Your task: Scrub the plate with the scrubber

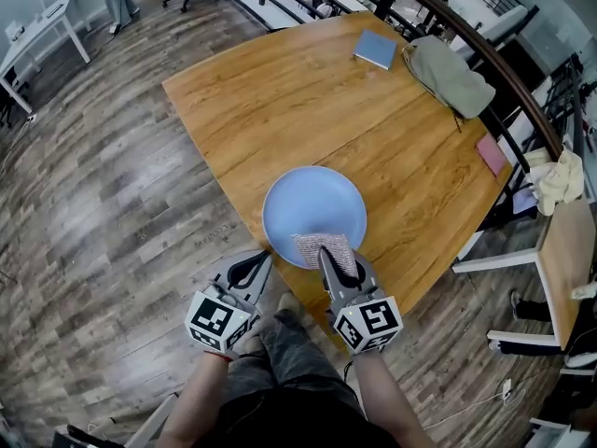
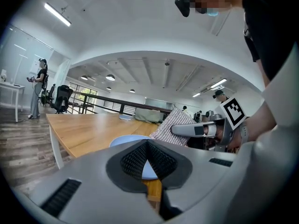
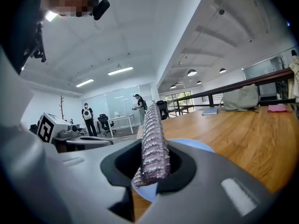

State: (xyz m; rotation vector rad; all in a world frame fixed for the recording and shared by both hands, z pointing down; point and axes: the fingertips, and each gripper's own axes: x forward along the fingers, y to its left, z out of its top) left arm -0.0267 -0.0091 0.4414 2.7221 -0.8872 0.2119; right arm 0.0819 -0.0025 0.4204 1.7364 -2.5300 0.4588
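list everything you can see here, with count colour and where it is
table: one, wood, centre
plate: one, light blue, near edge of the table
scrubber: one, silvery grey, over the plate's near rim
book: one, blue, far end of the table
bag: one, grey-green, far right edge of the table
pad: one, pink, right edge of the table
side table: one, wood top on a white frame, right of the table
cloth: one, cream, at the side table's far end
desk: one, white, far left
left tool: one, grey, shut and empty, off the table's near edge
right tool: one, grey, shut on the scrubber
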